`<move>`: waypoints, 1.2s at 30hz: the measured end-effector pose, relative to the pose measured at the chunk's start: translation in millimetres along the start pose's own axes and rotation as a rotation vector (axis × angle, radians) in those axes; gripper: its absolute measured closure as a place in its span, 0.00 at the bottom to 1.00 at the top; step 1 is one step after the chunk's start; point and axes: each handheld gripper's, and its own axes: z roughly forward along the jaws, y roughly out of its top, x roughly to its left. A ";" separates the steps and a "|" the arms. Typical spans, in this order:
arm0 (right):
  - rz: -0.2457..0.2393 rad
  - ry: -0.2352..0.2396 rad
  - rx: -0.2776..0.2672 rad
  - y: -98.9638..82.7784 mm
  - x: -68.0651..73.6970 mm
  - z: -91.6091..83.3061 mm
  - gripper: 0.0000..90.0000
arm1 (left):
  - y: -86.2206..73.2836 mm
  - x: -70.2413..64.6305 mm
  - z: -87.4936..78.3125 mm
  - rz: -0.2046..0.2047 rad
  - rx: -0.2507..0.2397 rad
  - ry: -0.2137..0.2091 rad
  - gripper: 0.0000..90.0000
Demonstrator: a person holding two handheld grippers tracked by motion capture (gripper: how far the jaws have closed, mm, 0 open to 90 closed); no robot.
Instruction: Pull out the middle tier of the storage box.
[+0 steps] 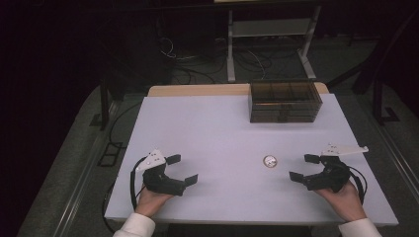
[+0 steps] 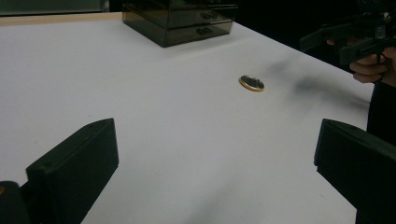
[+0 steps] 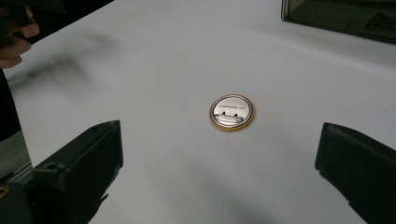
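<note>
A small round badge (image 1: 270, 161) with a gold rim and silver back lies flat on the white table (image 1: 212, 133), right of centre. My right gripper (image 1: 304, 168) is open just to its right, jaws spread wide and pointing at it. Seen from the right gripper view, the badge (image 3: 231, 113) lies a short way ahead between the jaws, untouched. My left gripper (image 1: 182, 169) is open at the table's front left, holding nothing. The left gripper view puts the badge (image 2: 252, 83) farther off, with the other hand's gripper (image 2: 348, 39) at upper right.
A dark translucent drawer box (image 1: 284, 101) stands at the table's back right; its drawers look closed (image 2: 180, 21). Cables and a white table frame (image 1: 269, 34) lie on the dark floor beyond. The table's near edge runs close under both hands.
</note>
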 end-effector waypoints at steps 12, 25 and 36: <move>0.018 -0.006 0.021 9.8 -3.3 2.1 0.00 | -0.6 -0.9 0.6 0.001 0.000 -0.001 0.00; 0.020 0.001 0.049 19.5 -10.1 5.7 0.00 | -2.0 -0.1 2.0 -0.007 -0.001 0.002 0.00; 0.027 0.008 0.063 29.5 -16.0 8.4 0.00 | -2.2 0.6 2.3 -0.008 -0.004 0.006 0.00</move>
